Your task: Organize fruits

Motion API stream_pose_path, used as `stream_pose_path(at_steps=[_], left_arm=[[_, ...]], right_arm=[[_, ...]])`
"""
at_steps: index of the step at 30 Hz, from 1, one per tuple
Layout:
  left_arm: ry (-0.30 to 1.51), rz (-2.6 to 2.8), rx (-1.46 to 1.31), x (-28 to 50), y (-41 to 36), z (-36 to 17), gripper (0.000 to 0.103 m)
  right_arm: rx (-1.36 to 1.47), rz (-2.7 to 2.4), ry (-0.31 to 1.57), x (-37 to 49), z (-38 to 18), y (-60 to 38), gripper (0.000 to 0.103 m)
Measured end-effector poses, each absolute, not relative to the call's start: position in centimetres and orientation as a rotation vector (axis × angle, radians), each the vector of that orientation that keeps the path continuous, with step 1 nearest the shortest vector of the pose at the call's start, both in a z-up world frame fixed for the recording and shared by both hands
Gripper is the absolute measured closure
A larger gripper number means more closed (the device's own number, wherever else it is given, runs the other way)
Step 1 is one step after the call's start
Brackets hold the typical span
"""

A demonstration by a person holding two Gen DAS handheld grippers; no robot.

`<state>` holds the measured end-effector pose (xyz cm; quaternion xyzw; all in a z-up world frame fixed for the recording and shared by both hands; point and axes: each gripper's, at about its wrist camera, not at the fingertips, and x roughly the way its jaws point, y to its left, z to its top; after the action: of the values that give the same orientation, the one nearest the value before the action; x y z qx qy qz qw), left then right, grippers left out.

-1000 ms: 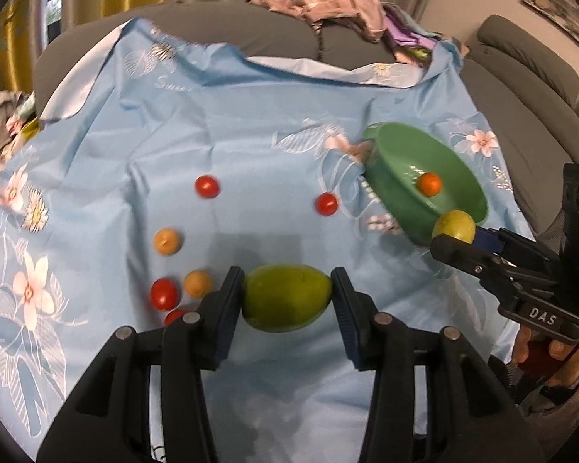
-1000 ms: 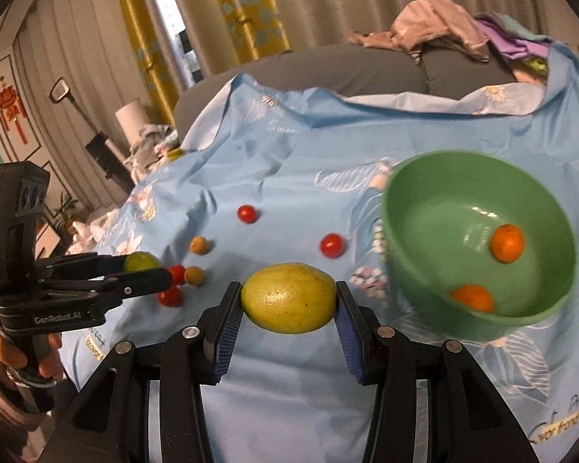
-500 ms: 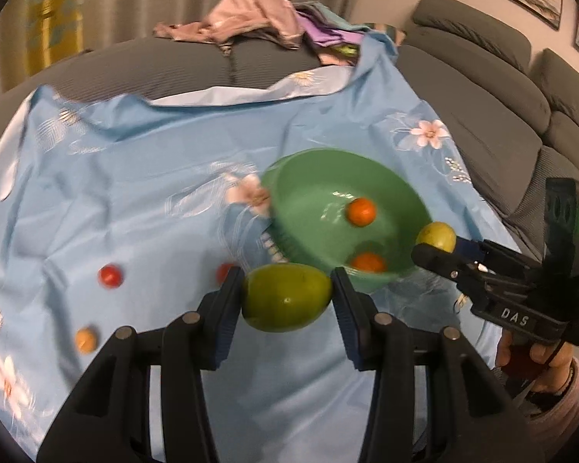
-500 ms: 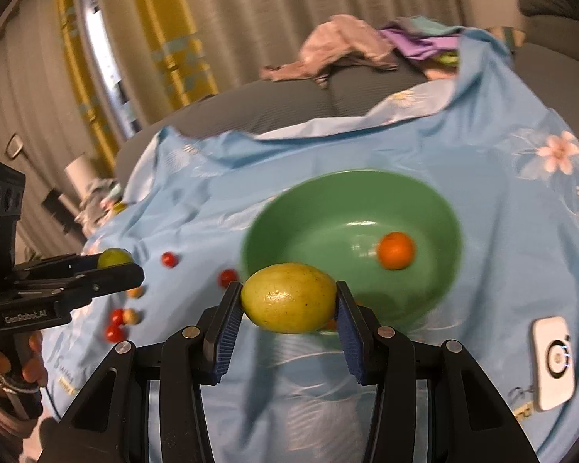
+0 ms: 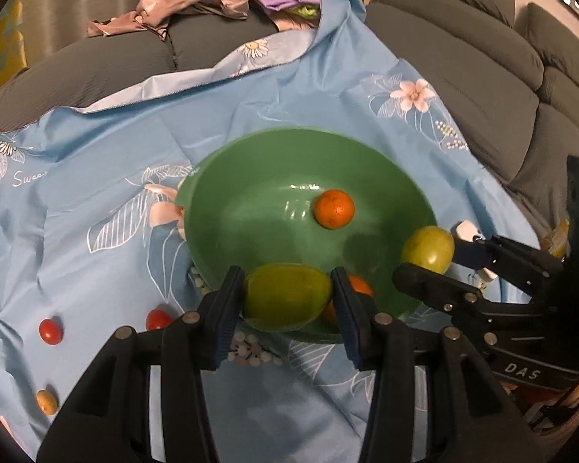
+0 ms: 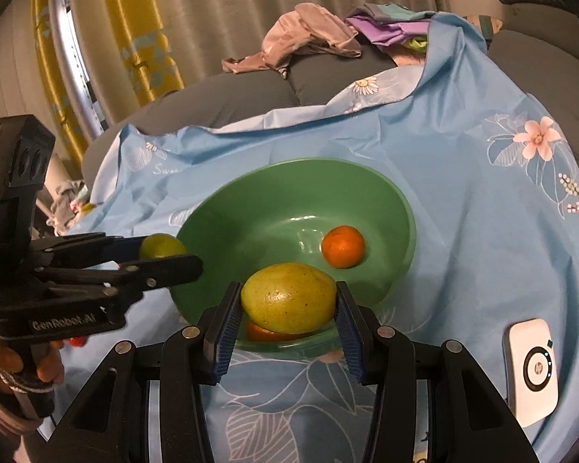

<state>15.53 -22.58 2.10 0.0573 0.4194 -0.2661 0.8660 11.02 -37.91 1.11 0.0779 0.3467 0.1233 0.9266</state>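
Note:
My left gripper (image 5: 286, 298) is shut on a green mango (image 5: 285, 296) held over the near rim of the green bowl (image 5: 227, 177). My right gripper (image 6: 288, 303) is shut on a yellow-green mango (image 6: 288, 296) held over the bowl's (image 6: 390, 189) near edge. Each gripper also shows from the side in the other's view, the right one (image 5: 428, 252) at the bowl's right rim, the left one (image 6: 162, 249) at its left rim. Two oranges lie in the bowl: one in the middle (image 5: 334, 208) (image 6: 342, 246), one partly hidden behind the held fruit (image 5: 361, 284) (image 6: 266, 333).
The bowl stands on a blue flowered cloth (image 5: 96, 177) spread over a grey sofa. Small red (image 5: 50, 331) (image 5: 156, 318) and orange (image 5: 46, 401) fruits lie on the cloth to the left. A white device (image 6: 533, 370) lies at the right. Clothes (image 6: 308, 38) are piled at the back.
Both grippers have moved in over the green bowl with their mangoes still gripped. The bowl now fills the middle of both views and the loose small fruits have slid to the left.

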Motion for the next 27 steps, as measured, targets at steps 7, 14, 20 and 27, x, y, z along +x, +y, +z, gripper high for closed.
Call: stream_pose_path(at_steps=[7, 14, 20, 27], left_arm=[[0.878, -0.549, 0.155, 15.6, -23.0, 1.8, 0.056], [0.846, -0.533, 0.136, 14.8, -22.1, 2.8, 0.027], [0.819, -0.478, 0.086, 12.0, -18.1, 4.0, 0.025], [0.848, -0.33, 0.005, 7.0, -10.3, 3.7, 0.023]], right_arm=[[0.15, 0.245, 0.719, 11.1, 1.1, -37.7, 0.055], [0.148, 0.217, 0.706, 10.4, 1.8, -38.1, 0.054], [0.198, 0.187, 0.679, 8.9, 2.7, -39.5, 0.054], [0.261, 0.194, 0.685, 7.4, 3.4, -40.0, 0.054]])
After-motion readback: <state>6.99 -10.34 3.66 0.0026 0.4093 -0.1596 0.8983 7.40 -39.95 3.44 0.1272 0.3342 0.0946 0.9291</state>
